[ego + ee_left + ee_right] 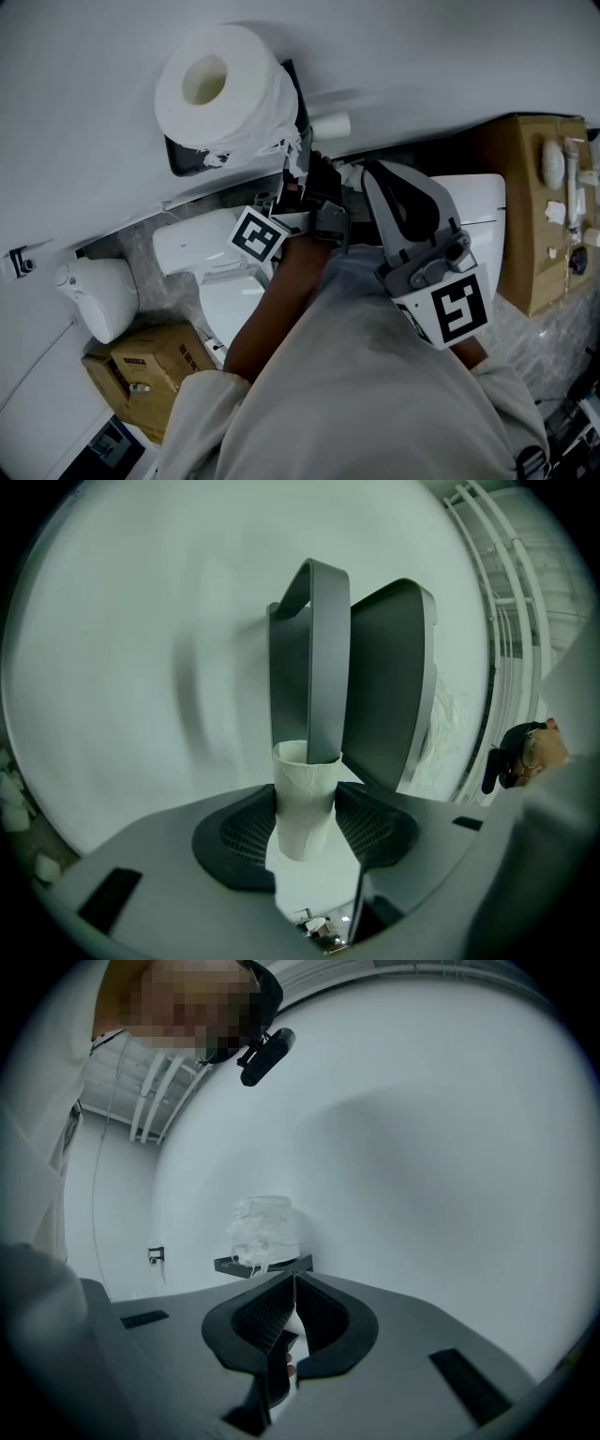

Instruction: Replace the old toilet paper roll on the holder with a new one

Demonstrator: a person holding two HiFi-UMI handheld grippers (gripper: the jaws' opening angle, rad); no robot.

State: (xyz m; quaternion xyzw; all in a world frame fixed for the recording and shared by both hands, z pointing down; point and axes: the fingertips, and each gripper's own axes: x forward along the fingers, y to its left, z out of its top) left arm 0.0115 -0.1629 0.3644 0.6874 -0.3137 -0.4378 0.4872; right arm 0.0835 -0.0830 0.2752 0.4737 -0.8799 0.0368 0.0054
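A full white toilet roll (225,89) lies on the dark shelf (187,161) on top of the wall holder; the right gripper view shows this roll (264,1230) far off. An empty white core tube (331,125) sticks out at the holder's right. In the left gripper view the core (305,803) sits on the holder's grey arm (319,658), beside the cover plate (389,682). My left gripper (305,825) (314,171) is shut on the core. My right gripper (292,1290) (373,178) is shut just right of it, away from the wall.
A white toilet (220,272) stands below the holder. A white bin (98,295) and a cardboard box (150,370) stand at the lower left. A wooden cabinet (525,216) with small items is at the right. The person's sleeves fill the lower middle.
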